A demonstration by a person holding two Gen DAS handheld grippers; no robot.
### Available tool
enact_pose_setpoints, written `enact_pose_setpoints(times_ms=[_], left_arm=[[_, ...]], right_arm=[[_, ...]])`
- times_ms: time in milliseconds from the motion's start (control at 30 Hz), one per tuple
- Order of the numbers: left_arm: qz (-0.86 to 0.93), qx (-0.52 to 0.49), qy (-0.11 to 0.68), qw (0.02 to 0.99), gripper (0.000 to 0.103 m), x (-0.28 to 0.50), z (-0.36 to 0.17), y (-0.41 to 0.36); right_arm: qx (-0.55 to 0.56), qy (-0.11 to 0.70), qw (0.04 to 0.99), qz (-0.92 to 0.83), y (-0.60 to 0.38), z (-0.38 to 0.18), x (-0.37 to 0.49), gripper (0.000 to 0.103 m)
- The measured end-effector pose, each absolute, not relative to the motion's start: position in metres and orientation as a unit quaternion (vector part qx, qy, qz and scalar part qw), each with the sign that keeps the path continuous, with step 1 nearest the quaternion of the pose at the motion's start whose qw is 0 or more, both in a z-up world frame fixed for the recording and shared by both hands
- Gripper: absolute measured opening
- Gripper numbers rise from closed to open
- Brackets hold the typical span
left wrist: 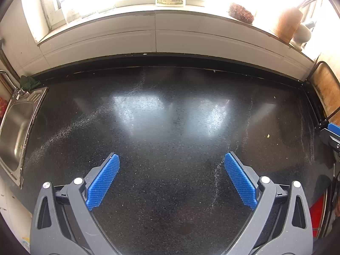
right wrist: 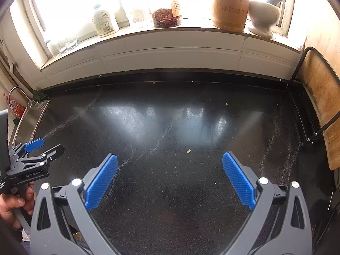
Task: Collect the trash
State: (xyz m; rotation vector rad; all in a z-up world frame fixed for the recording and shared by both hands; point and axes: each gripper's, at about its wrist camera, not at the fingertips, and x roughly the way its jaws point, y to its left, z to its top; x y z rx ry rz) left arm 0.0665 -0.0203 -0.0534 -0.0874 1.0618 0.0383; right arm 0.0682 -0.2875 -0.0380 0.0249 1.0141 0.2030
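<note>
We hold both tools over a dark speckled counter [right wrist: 170,191], and neither has anything in it. The left tool [left wrist: 171,178] has its blue pads spread wide apart, and so does the right tool [right wrist: 170,178].

As for trash, we can make out very little. A small greenish scrap [right wrist: 188,151] lies on the counter just ahead of the right tool, slightly right of centre between its pads. A second pale crumb [right wrist: 226,104] sits further back, nearer the wall. In the left wrist view one yellowish fleck [left wrist: 268,136] lies off to the right, probably the same scrap as the first.

We see no bin or bag in either view. We judge the collecting mostly done or barely needed: only these crumbs remain, all untouched. The sink [left wrist: 12,131] sits at the counter's left end.
</note>
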Motion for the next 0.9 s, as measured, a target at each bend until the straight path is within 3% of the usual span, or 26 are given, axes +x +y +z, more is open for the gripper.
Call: enact_pose_setpoints(times_ms=[900], left_arm=[[0.02, -0.045, 0.508, 0.86, 0.096, 0.0728, -0.0574, -0.0167]], right_arm=[[0.011, 0.487, 0.868, 0.099, -0.2849, -0.0386, 0.0732, 0.096]])
